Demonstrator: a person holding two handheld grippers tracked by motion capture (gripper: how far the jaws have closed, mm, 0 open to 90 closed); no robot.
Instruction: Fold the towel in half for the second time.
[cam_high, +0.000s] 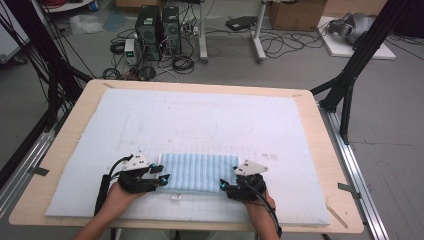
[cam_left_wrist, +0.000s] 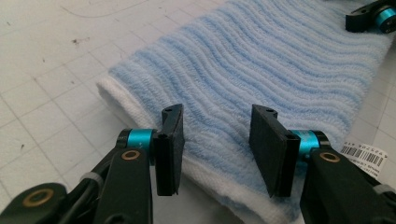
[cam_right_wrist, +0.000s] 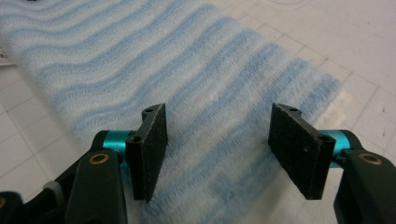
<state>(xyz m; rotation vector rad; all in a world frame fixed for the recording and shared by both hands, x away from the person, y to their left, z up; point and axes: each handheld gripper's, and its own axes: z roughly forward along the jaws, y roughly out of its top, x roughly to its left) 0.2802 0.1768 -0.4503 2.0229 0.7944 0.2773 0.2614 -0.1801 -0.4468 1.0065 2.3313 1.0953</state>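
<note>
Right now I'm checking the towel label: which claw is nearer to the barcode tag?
Left. The left claw sits at the towel's near-left corner, close to the barcode tag; the right claw is at the near-right corner, farther off.

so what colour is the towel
Light blue and white wavy stripes, with a white hem; the towel shows best in the left gripper view.

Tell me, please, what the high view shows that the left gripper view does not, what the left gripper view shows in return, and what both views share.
High view alone: the whole wooden table with its white gridded mat, the person's hands, and two computer towers among cables on the floor.

Left gripper view alone: the left gripper up close, jaws open over the towel's near edge, the towel's white hem, and a barcode label.

Both: the blue striped towel lying folded on the mat, and the right gripper at its other end.
</note>
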